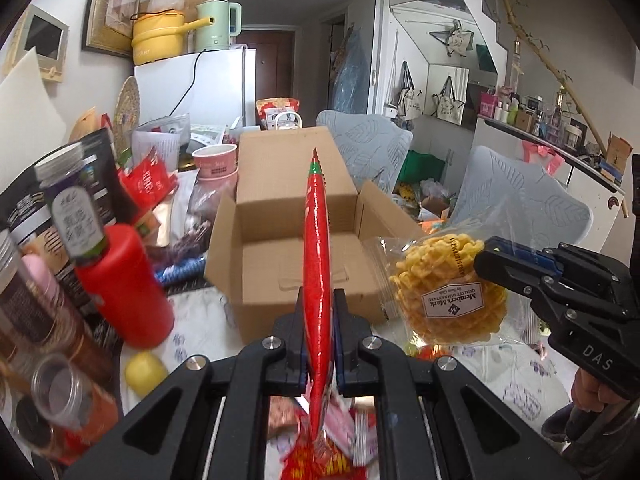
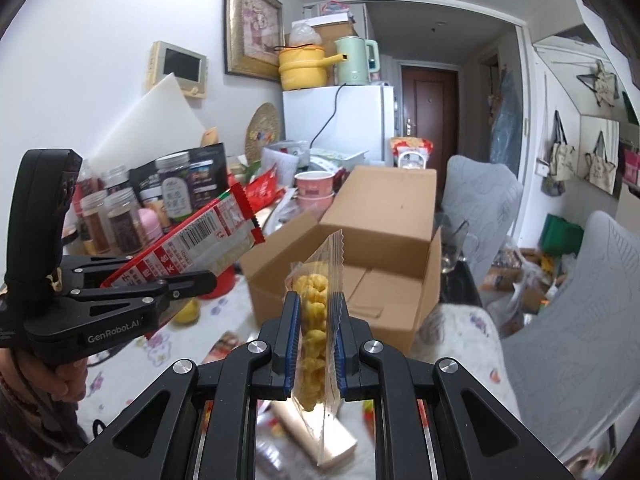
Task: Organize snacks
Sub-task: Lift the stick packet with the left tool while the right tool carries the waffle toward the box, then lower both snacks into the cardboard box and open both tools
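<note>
You have a snack in each tool, both carried above the counter point(image 1: 208, 320) and short of the open cardboard box point(image 1: 296, 240). Your left tool point(image 1: 318, 332) is clamped tight on the red packet point(image 1: 316, 264), which stands edge-on between the pads with its tail hanging below. Your right tool point(image 2: 314, 344) is pinched onto the clear bag of yellow waffle snacks point(image 2: 314, 312), gripping through the snacks themselves rather than the seal.

The step in hand looks like loading the box, so bring one packet over the opening at a time; the two tools sit close together and would crowd each other above it. Clear the near wall and the side flaps point(image 1: 384, 208) before you lower, since the dangling tail of the red packet could catch on the cardboard. Lay each packet flat against the box floor and let go only once it rests there.

Go easy on the waffle bag: those pieces likely crumble under a hard squeeze. From here I can't tell whether the box floor is entirely bare, so check as you come over it. Keep your left elbow away from the red cup point(image 1: 124, 284) and the jars beside it.
</note>
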Demonstrator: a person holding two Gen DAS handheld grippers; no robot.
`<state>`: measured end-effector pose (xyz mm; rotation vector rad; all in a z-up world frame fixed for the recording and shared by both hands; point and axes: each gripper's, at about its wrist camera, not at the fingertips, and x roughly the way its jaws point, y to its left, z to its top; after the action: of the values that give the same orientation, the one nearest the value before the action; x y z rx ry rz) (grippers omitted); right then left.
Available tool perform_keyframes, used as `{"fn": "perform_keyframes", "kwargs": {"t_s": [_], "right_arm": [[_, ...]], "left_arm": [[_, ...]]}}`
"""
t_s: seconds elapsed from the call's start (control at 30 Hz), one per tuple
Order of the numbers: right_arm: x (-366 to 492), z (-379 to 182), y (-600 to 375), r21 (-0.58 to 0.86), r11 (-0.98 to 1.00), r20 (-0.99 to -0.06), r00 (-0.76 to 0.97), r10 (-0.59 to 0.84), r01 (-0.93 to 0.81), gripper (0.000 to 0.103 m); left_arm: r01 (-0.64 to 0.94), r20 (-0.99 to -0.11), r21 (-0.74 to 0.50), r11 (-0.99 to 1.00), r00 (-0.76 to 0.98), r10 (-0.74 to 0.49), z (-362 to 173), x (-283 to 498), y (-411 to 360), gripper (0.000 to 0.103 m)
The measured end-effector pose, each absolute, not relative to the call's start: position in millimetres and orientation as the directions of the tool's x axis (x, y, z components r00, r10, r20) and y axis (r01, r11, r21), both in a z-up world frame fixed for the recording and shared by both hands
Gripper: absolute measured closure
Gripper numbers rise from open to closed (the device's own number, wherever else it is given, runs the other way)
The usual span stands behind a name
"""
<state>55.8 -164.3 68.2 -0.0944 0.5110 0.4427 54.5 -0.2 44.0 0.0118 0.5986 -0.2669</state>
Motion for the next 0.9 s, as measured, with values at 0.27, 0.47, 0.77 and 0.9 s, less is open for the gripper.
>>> {"fn": "perform_keyframes", "kwargs": {"t_s": [0.27, 0.47, 0.77, 0.9], "right_arm": [[102, 75, -163, -0.011, 0.906, -0.468, 0.803, 0.369, -0.424, 0.088], [138, 78, -160, -0.037, 0.912, -0.452, 0.821, 0.350, -0.409, 0.088], [198, 64, -148, -0.073, 0.908, -0.501, 0.802, 0.324, -0.412, 0.088], [218, 50, -140, -0.100, 0.907, -0.542, 0.787, 0.296, -0.410, 0.088]], "left_arm": [[0.244, -0.551, -0.085, 0.966, 0.796, -0.250, 48, 107, -1, 0.094], [0.234, -0.549, -0.073, 0.970, 0.802, -0.235, 49, 147, 0, 0.094], [0.225, -0.584, -0.013, 0.974, 0.790, -0.190, 35, 204, -8, 0.094], [0.220, -0.615, 0.008, 0.975, 0.770, -0.169, 20, 224, -13, 0.094]]}}
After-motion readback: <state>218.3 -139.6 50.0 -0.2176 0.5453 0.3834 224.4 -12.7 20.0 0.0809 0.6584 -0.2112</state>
